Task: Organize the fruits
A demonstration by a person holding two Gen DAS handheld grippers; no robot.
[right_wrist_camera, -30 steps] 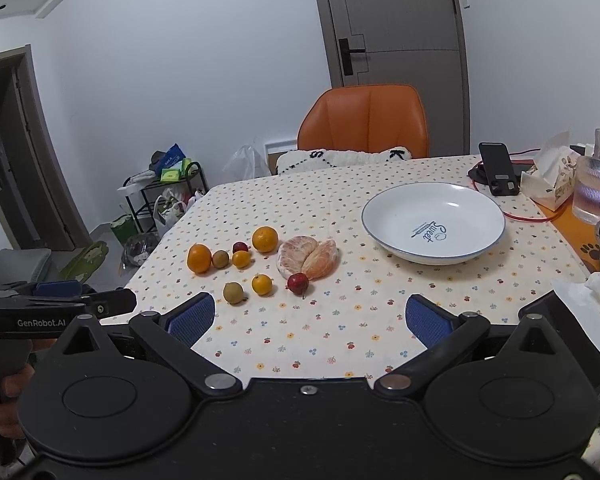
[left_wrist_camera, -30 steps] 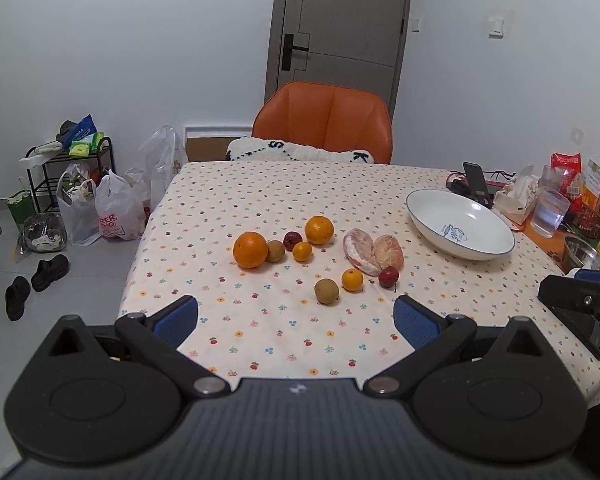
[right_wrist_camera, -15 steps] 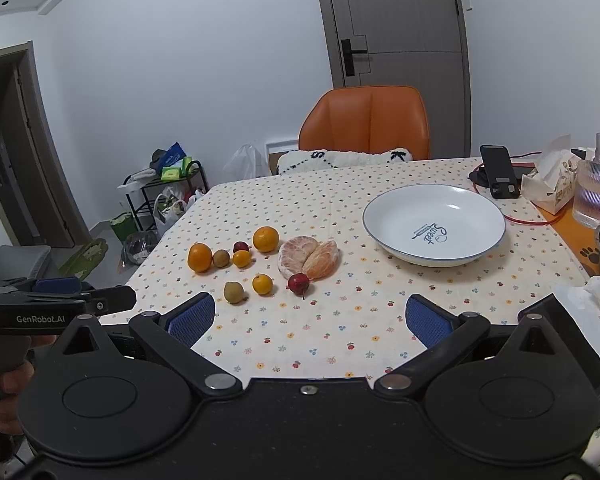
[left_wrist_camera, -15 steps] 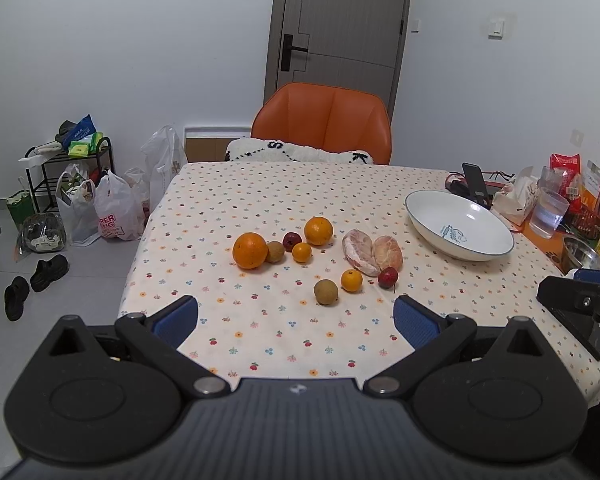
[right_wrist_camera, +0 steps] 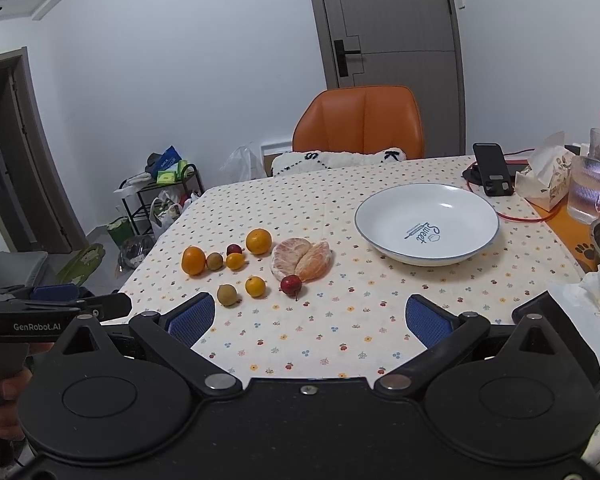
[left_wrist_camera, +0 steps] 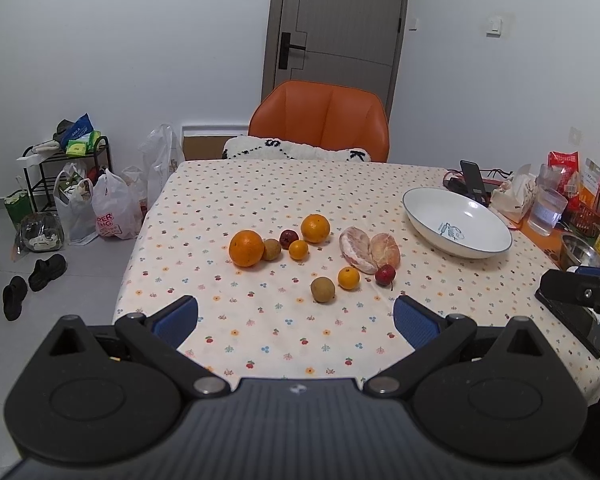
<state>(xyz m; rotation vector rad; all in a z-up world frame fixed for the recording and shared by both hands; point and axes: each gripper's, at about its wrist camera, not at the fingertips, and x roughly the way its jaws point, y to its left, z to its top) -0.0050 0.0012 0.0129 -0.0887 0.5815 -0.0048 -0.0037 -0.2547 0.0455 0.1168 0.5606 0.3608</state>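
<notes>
Looking along the left gripper [left_wrist_camera: 296, 322], its blue pads are spread wide and hold nothing, poised over the near edge of the table [left_wrist_camera: 260, 200]. The fruits lie loose mid-cloth: a large orange [left_wrist_camera: 246, 248] at the left end, a peeled pomelo [left_wrist_camera: 369, 249] in two segments whose long axes run from the near side away toward the chair [left_wrist_camera: 320, 120], and a red fruit [left_wrist_camera: 385, 275] just beside its near end. The white bowl [left_wrist_camera: 456, 222] stands empty to the right, well apart from the fruit. Nothing on the cloth has shifted since the earlier frames; the view has barely changed.

From the right wrist, the right gripper [right_wrist_camera: 310, 318] is likewise spread and empty. Here the pomelo [right_wrist_camera: 302, 260] segments fan apart, touching, and the bowl's [right_wrist_camera: 426, 224] printed lettering reads clearly. Only this view shows the person's hand [right_wrist_camera: 4, 396] on the left tool's handle.
</notes>
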